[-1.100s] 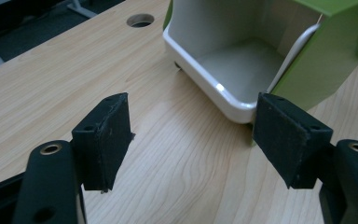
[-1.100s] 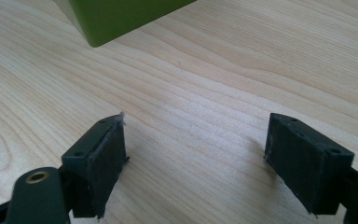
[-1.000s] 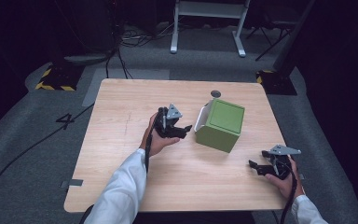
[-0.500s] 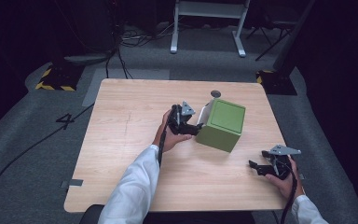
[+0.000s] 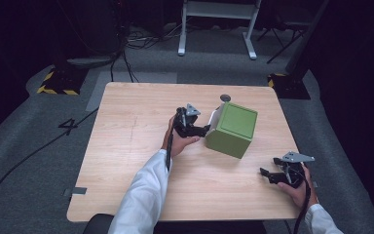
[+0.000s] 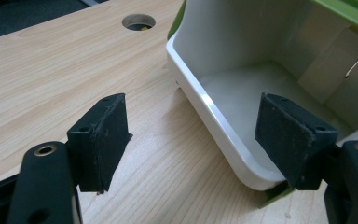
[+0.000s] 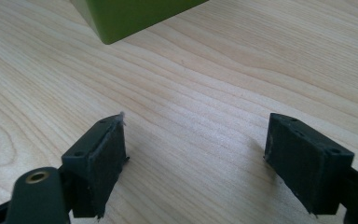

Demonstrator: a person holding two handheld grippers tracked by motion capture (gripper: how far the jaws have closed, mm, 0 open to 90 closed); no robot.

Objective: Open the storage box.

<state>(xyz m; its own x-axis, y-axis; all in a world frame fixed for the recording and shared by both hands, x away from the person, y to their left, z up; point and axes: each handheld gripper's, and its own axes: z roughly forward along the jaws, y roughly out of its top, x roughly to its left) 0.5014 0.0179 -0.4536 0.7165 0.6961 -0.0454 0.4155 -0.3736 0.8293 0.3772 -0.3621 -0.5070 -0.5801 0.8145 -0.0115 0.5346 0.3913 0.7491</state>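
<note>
We are working on the green box, which lies tipped on its side a little right of the table's middle, with its white drawer facing left and pulled partly out. The left gripper is right at that drawer. In the left gripper view its jaws have just been closing a little, yet they stand apart, one pad over bare wood and the other inside the drawer – the white front rim runs between them, not pinched. So these tongs are released, straddling the rim.

What could go wrong from here: if we clench off-centre on that smooth, rounded lip, we expect the pads to slide off, or the drawer to skew in its sleeve. A pull could also drag the whole light box leftward rather than free the drawer, since nothing steadies it.

The right gripper rests near the table's near right corner, well apart from the box – its jaws gape wide over bare wood, grasping nothing. A round hole in the tabletop sits just beyond the box.
</note>
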